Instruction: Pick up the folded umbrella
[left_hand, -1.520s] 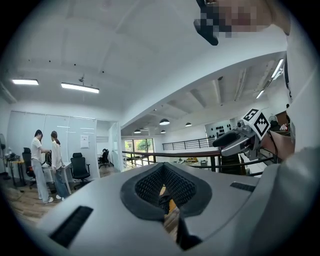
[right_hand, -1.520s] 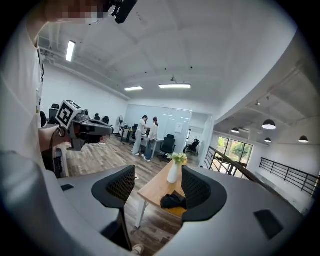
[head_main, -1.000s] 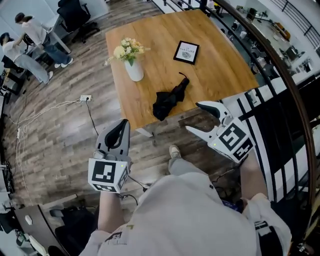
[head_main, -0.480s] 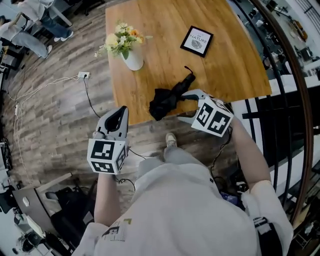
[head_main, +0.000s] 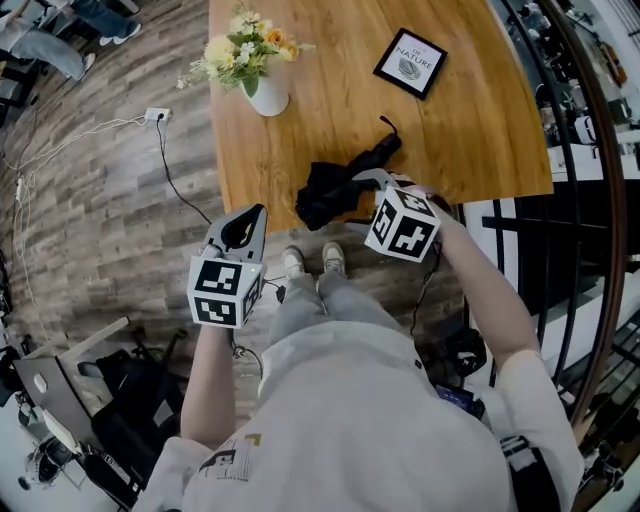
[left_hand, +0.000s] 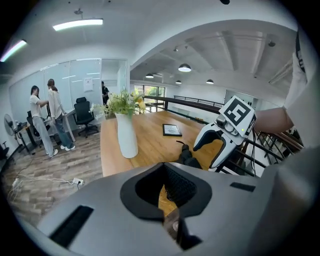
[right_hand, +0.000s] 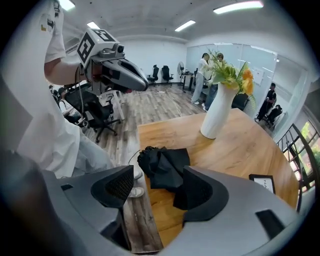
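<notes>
The folded black umbrella (head_main: 333, 188) lies crumpled at the near edge of the wooden table (head_main: 480, 130), its handle (head_main: 387, 146) pointing away from me. My right gripper (head_main: 381, 186) hovers just above its near end, and its jaws are opening. In the right gripper view the umbrella (right_hand: 162, 167) lies ahead between the spread jaws of the right gripper (right_hand: 161, 189), and no pad presses on it. My left gripper (head_main: 247, 224) hangs off the table's left corner over the floor, jaws together and empty. In its own view the left gripper (left_hand: 166, 186) faces the umbrella (left_hand: 189, 158).
A white vase of flowers (head_main: 266, 92) stands at the table's left side, and a framed picture (head_main: 411, 62) lies farther back. A dark railing (head_main: 563, 250) runs along the right. A power strip with cable (head_main: 157, 114) lies on the plank floor. People stand far off (left_hand: 47, 117).
Both grippers have come down and forward. The right one swung left from beside the table to just over the umbrella's near end. The left one stays off the table's corner.
</notes>
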